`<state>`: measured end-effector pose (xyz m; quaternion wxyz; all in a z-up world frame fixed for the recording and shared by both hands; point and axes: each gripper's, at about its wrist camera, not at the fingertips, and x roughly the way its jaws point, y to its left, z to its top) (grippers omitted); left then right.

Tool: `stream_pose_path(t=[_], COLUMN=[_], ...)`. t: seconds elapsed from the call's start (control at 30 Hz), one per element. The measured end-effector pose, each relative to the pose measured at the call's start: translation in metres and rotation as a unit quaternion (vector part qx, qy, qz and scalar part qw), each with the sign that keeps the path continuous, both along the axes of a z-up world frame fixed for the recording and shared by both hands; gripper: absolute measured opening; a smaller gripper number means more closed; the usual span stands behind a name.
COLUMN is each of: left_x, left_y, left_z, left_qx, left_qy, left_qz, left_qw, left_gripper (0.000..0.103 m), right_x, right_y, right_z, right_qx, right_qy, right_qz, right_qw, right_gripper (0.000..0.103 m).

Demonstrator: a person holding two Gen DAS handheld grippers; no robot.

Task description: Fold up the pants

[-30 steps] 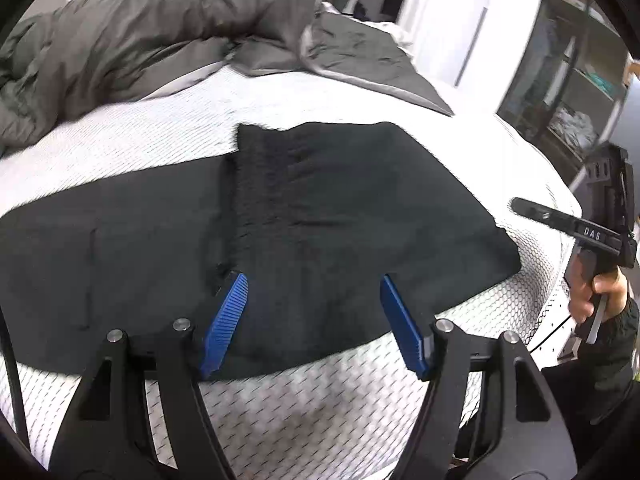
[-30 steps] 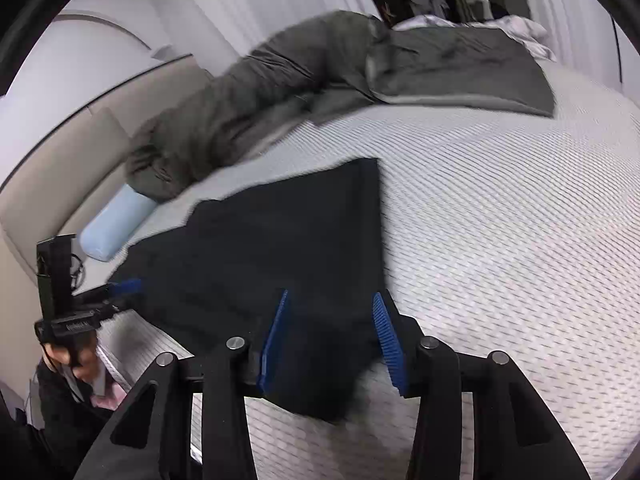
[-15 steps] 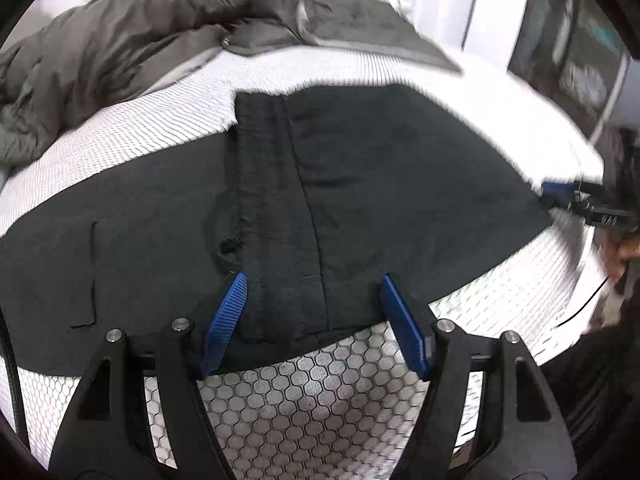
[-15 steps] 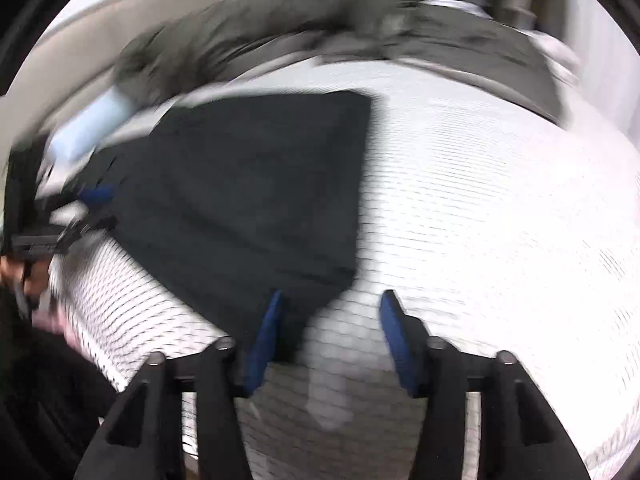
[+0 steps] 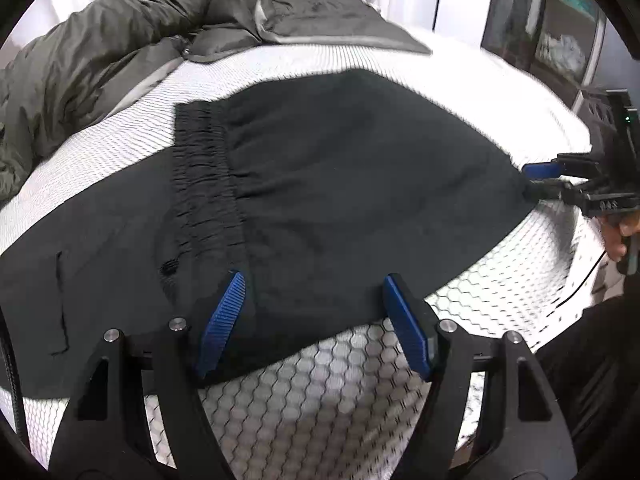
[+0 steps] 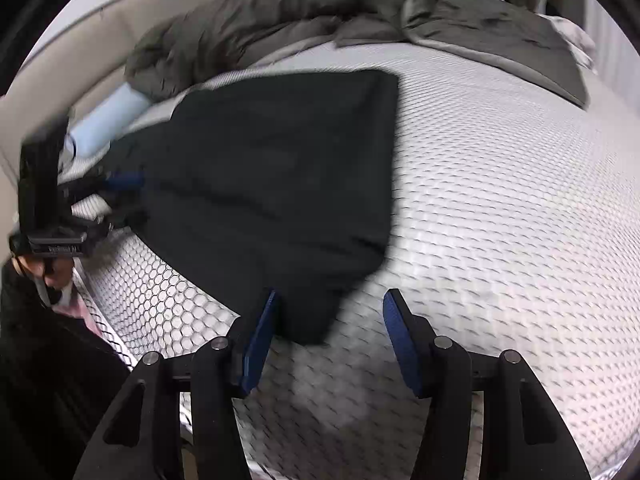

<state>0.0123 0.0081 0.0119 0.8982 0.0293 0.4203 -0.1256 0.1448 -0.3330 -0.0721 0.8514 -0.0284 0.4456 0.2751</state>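
The black pants (image 5: 340, 184) lie folded on the white mesh mattress (image 5: 320, 392), with the elastic waistband (image 5: 204, 184) running across them. My left gripper (image 5: 314, 280) is open and straddles the near edge of the fabric; its pads do not press on it. In the right wrist view the pants (image 6: 280, 176) lie flat. My right gripper (image 6: 331, 294) stands open over their near corner, which rests by the left pad. The left wrist view shows the right gripper (image 5: 536, 182) at the pants' right corner, and the left gripper (image 6: 128, 200) shows at their left edge.
A rumpled grey duvet (image 5: 120, 32) is heaped along the far side of the bed. A pale blue pillow (image 6: 104, 124) lies by the beige headboard (image 6: 80, 52). Dark shelving (image 5: 560, 32) stands beyond the bed's right edge. A person's hand (image 5: 616, 236) holds the right gripper's handle.
Both grippers have sunk closer to the mattress. The right jaws have widened, and the pants corner that hung between them now lies on the bed. The right gripper has come to the pants' right corner.
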Motion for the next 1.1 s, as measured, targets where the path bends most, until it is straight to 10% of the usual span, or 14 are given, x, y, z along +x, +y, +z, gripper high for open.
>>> stream_pose_path(t=[0.2, 0.37, 0.47, 0.83, 1.0, 1.1], left_x=[0.016, 0.069, 0.069, 0.083, 0.136, 0.141], left_y=[-0.005, -0.029, -0.012, 0.010, 0.009, 0.038], left_z=[0.026, -0.002, -0.004, 0.040, 0.015, 0.002], left_qx=[-0.026, 0.027, -0.017, -0.023, 0.009, -0.058], left_qy=[-0.045, 0.026, 0.026, -0.016, 0.044, 0.058], left_qz=[0.004, -0.035, -0.037, 0.000, -0.003, -0.004], left_qw=[0.9986, 0.9987, 0.9988, 0.9996, 0.9990, 0.9966], left_gripper=[0.077, 0.074, 0.069, 0.070, 0.069, 0.058], right_x=[0.012, 0.043, 0.045, 0.047, 0.089, 0.100], right_y=[0.005, 0.087, 0.096, 0.045, 0.108, 0.123], right_z=[0.031, 0.016, -0.007, 0.031, 0.023, -0.003], right_qx=[0.091, 0.001, -0.082, 0.017, -0.019, -0.097], right_qy=[-0.047, -0.035, -0.039, -0.036, -0.007, 0.002], right_qz=[-0.072, -0.005, 0.016, -0.047, 0.005, 0.021], right_qw=[0.992, 0.999, 0.996, 0.998, 1.000, 0.995], right_gripper=[0.056, 0.056, 0.056, 0.056, 0.056, 0.056])
